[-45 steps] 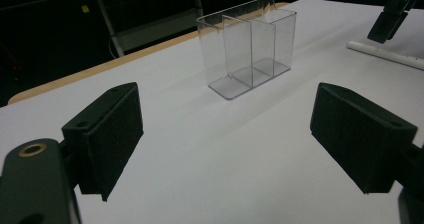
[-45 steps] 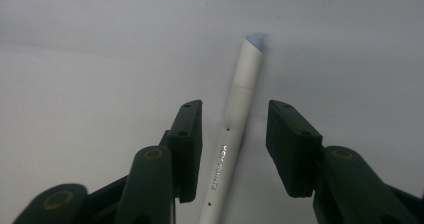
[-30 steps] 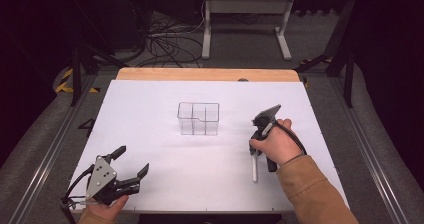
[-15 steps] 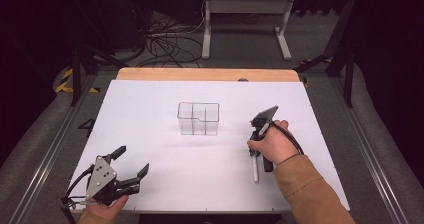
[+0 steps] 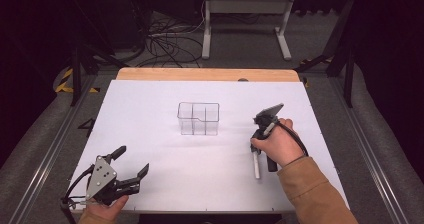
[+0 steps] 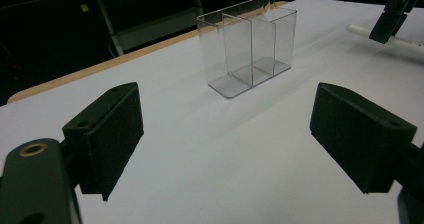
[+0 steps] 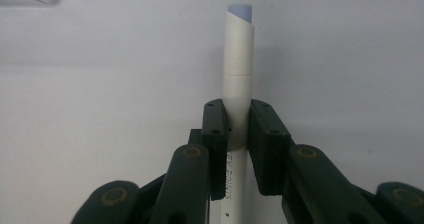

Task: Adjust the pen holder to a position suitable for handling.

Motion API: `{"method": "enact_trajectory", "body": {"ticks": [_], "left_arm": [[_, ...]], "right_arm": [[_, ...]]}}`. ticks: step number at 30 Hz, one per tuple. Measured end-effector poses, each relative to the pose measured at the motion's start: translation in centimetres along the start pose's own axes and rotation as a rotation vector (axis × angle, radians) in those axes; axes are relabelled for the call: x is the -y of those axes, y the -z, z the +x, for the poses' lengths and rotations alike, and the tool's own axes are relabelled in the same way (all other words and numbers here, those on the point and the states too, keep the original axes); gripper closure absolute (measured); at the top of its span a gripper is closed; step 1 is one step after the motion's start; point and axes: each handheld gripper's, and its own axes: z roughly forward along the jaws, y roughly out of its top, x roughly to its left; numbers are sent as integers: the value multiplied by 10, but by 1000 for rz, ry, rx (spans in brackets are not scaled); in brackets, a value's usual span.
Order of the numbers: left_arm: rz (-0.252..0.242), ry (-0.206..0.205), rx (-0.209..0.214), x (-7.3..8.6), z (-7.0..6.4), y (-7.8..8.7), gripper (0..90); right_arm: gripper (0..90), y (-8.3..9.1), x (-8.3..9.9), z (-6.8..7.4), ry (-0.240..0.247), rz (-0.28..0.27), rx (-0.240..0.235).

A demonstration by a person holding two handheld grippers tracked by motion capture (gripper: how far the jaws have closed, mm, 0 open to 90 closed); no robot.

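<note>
A white pen (image 5: 256,167) with a pale blue tip (image 7: 239,8) lies on the white table to the right of centre. My right gripper (image 5: 257,136) is held over it by a hand, and its jaws (image 7: 238,129) are shut on the pen's barrel. A clear plastic box (image 5: 199,118) with divided compartments stands upright and empty at the table's middle. My left gripper (image 5: 133,159) rests at the near left corner, open, with nothing between its pads (image 6: 115,129). The clear box (image 6: 247,44) stands well ahead of it.
The white sheet (image 5: 150,109) covers the table up to a wooden strip (image 5: 200,74) along the far edge. Beyond it are a dark floor, cables and a stand's legs (image 5: 245,24). An orange sleeve (image 5: 310,194) comes in at the bottom right.
</note>
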Motion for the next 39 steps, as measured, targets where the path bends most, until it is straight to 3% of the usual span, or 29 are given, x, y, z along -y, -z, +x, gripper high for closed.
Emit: {"method": "enact_trajectory", "body": {"ticks": [2,3,8,14,28,31,32,39], "left_arm": [[1,0,0,0,0,0,146],[2,1,1,0,0,0,146],[4,-1,0,0,-1,0,146],[4,-1,0,0,0,0,146],[3,0,-1,0,0,0,146],[3,-1,-1,0,0,0,146],[4,-2,-1,0,0,0,146],[3,-1,0,0,0,-1,146]], "right_arm": [[787,3,1,-1,6,-15,-10],[787,11,3,-2,40,-61,-29],[788,24,10,-2,105,-139,-57],[788,38,16,-3,214,-261,-101],[788,64,24,-4,484,-539,-259],[788,66,24,-5,517,-577,-276],[788,68,25,-5,549,-613,-305],[788,73,24,-5,645,-731,-398]]}}
